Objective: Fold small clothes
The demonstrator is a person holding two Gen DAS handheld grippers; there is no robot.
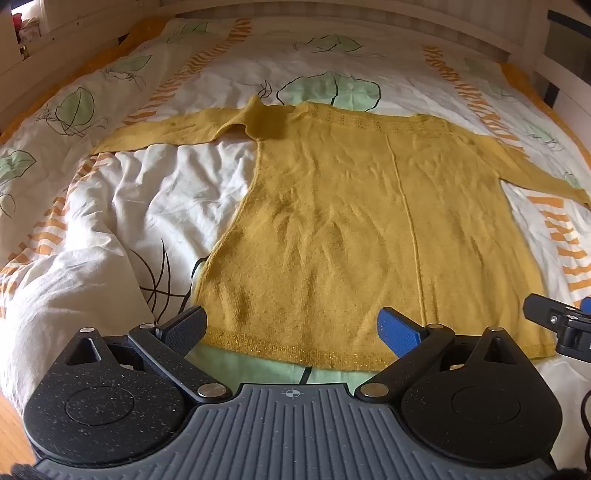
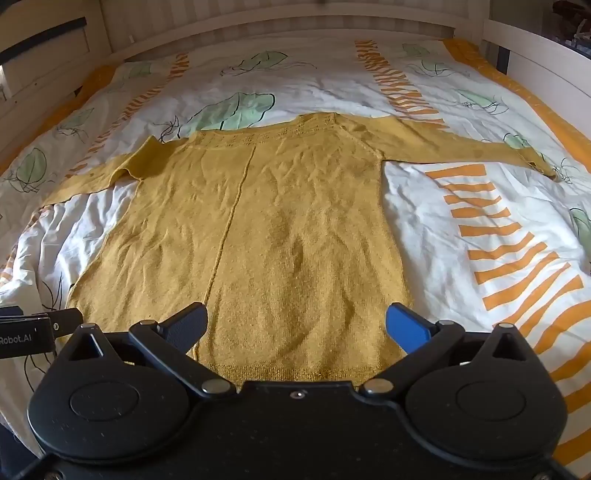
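A mustard-yellow knitted sweater (image 1: 351, 229) (image 2: 266, 236) lies flat on the bed, hem toward me and both sleeves spread out sideways. The left sleeve (image 1: 162, 129) reaches left with a folded bump near the shoulder. The right sleeve (image 2: 461, 144) stretches to the right. My left gripper (image 1: 291, 328) hovers over the hem's left half, open, with nothing between its fingers. My right gripper (image 2: 295, 325) hangs over the hem's right half, also open and holding nothing. The right gripper's fingers (image 1: 554, 321) show at the left wrist view's right edge; the left gripper's body (image 2: 33, 332) shows at the right wrist view's left edge.
The bed carries a rumpled white duvet (image 1: 110, 206) printed with green leaves and orange stripes (image 2: 517, 258). A pale wooden bed frame (image 2: 295, 22) runs along the far side. Wooden floor (image 1: 11, 424) shows at the lower left. Bare duvet lies on both sides of the sweater.
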